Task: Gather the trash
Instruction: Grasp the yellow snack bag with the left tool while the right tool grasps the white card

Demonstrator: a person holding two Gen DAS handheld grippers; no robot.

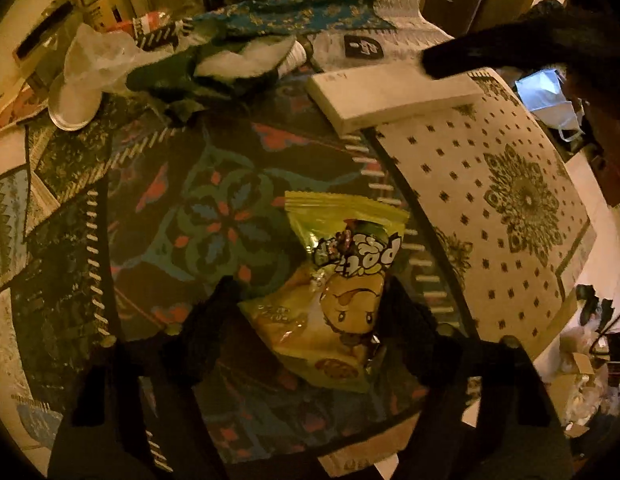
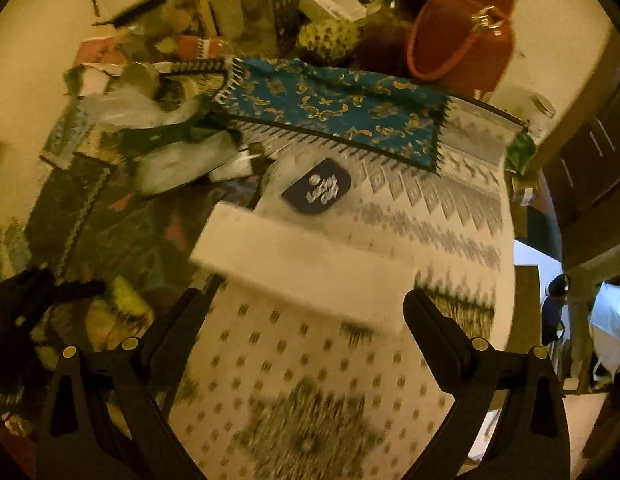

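The left hand-held gripper (image 1: 310,304) hangs low over the bench (image 1: 182,200), which is covered in patterned cloths. Its two dark fingers stand wide apart on either side of a yellow-green snack packet (image 1: 337,280). The packet lies crumpled on the dark floral cloth, and its near end sits between the fingers; whether either finger touches it cannot be told.

The right hand-held gripper (image 2: 306,304) is spread wide with nothing between its fingers. It is poised over the pale dotted cloth (image 2: 310,380) at the right of the bench, with a flat white box (image 2: 302,264) just beyond the fingertips. The box lies partly on that pale cloth.

Farther off, a crumpled clear plastic bag (image 1: 98,60) and a green-and-white wrapper (image 1: 230,64) lie to the left. A blue cloth with gold figures (image 2: 341,104) stretches across the far side, and a red handbag (image 2: 465,24) stands behind it.
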